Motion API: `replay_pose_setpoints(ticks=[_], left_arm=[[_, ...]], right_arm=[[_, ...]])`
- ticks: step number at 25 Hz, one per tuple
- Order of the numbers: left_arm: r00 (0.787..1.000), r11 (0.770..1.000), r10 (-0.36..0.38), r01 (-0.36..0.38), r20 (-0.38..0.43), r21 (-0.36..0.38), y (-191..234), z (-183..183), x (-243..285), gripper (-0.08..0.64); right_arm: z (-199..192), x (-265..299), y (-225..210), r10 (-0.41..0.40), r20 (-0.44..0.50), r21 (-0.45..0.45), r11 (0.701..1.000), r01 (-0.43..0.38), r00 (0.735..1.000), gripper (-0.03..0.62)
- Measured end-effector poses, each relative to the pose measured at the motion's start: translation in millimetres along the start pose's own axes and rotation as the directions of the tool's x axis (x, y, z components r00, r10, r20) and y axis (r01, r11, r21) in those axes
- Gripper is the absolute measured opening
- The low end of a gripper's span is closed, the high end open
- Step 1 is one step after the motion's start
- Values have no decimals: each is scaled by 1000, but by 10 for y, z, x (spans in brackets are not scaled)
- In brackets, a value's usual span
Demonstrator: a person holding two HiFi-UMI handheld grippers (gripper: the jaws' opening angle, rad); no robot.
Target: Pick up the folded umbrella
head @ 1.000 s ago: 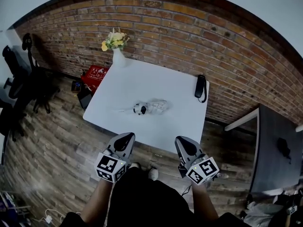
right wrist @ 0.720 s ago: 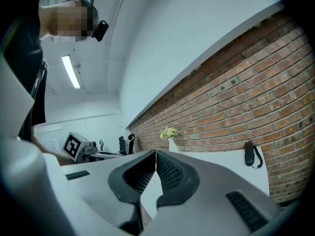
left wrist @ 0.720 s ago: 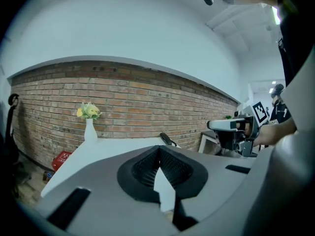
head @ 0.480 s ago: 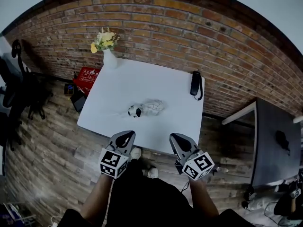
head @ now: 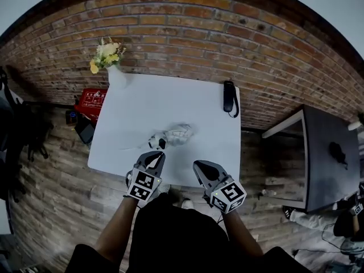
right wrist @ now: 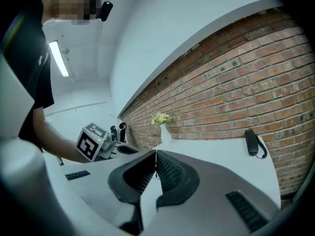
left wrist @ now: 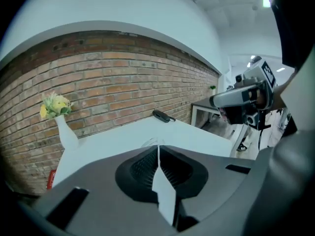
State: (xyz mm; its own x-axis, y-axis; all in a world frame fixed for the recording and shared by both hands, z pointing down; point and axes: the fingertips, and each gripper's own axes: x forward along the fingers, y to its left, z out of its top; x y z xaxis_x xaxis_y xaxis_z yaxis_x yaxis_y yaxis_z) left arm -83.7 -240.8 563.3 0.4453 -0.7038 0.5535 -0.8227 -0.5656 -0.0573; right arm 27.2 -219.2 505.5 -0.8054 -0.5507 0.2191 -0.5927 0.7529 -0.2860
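The folded umbrella (head: 228,97), black with a wrist loop, lies at the far right corner of the white table (head: 199,118). It also shows in the left gripper view (left wrist: 162,116) and the right gripper view (right wrist: 252,142). My left gripper (head: 158,154) is shut and empty over the table's near edge, just short of a white crumpled bundle (head: 170,136). My right gripper (head: 199,167) is shut and empty at the near edge, further right. In their own views both left (left wrist: 158,147) and right (right wrist: 156,154) jaws meet with nothing between them.
A white vase of yellow flowers (head: 108,58) stands at the table's far left corner against the brick wall. A red box (head: 91,100) lies on the wooden floor to the left. A dark table (head: 330,152) stands to the right.
Both grippers have moved forward and down to the table's near edge; the left one now reaches close to the white bundle. Both stayed shut.
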Motion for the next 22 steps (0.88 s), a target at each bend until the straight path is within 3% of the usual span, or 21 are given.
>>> replay_pose_setpoints(ticks=[6,9,14,22], left_arm=[[995,992,-59,67,-82,103,235,-166,454,26],[985,982,-114,132,-133,136,250,-268,654,123],[970,952,-121,174,-210,253,308,-417,989,253],[926,914,-151,265,-347,308,326,-747,1397,331]], right_arm=[[-74,286,-113,-61,-34,17,998,62,998,21],[-102,365,-155,-91,-53,24,995,93,994,21],[-134,413,-273,-145,-71,36,988,148,987,21],[-271,351,-420,-233,-105,73,968,241,967,21]])
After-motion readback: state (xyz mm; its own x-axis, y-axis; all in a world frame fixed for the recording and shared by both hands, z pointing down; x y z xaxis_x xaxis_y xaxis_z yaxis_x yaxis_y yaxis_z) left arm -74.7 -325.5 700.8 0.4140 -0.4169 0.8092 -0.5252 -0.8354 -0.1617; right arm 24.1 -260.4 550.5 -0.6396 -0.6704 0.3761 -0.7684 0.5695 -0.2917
